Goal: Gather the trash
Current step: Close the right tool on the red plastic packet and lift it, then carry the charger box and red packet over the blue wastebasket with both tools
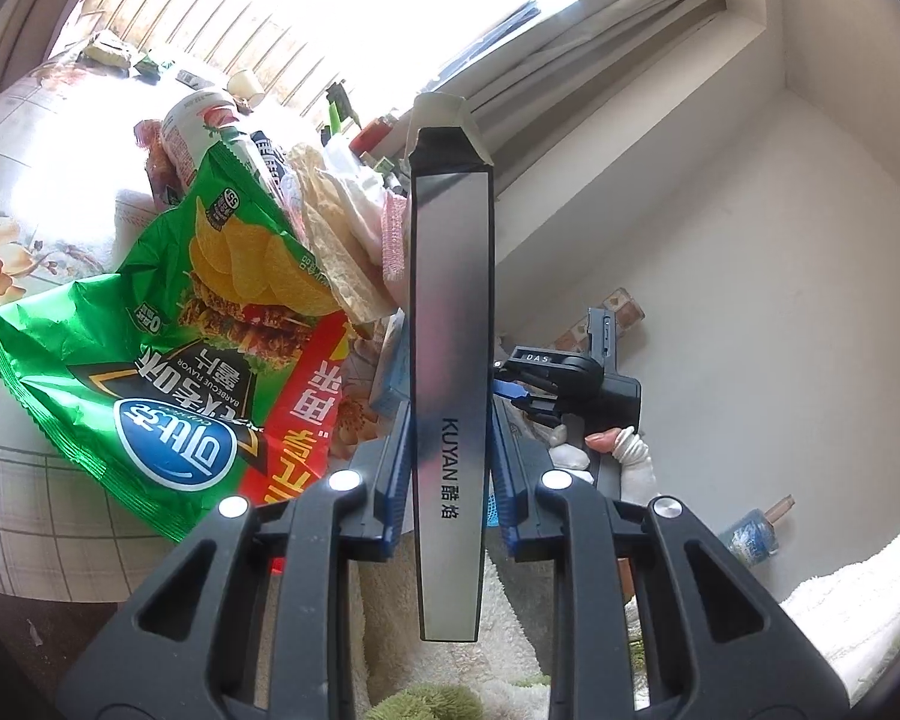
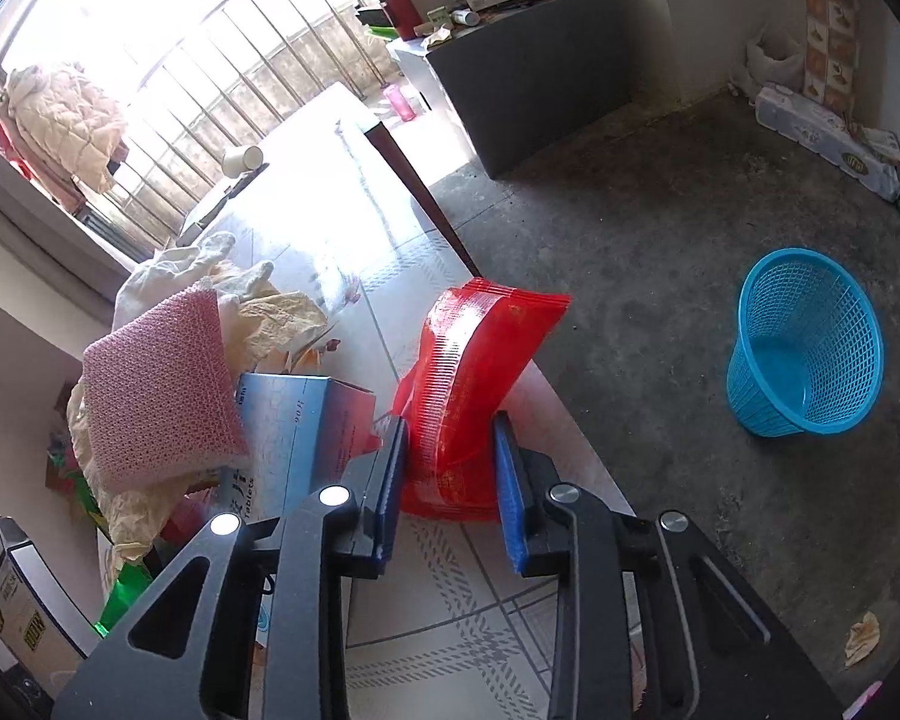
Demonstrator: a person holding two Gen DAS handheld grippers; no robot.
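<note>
Left wrist view: the left tongs [image 1: 450, 456] pinch an upright silver KUYAN box [image 1: 450, 360], a green chip bag [image 1: 168, 348] at nine o'clock on the bench [image 1: 36, 480]. Right tongs [image 2: 450, 474] pinch a red wrapper [image 2: 474, 372] at the bench edge; a blue basket [image 2: 807, 345] sits on the floor at three o'clock.

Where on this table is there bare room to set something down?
Bare tabletop runs from the red bag in the right gripper toward the paper cup. The near patch under the gripper is also free. The pile around the pink sponge is crowded.
</note>
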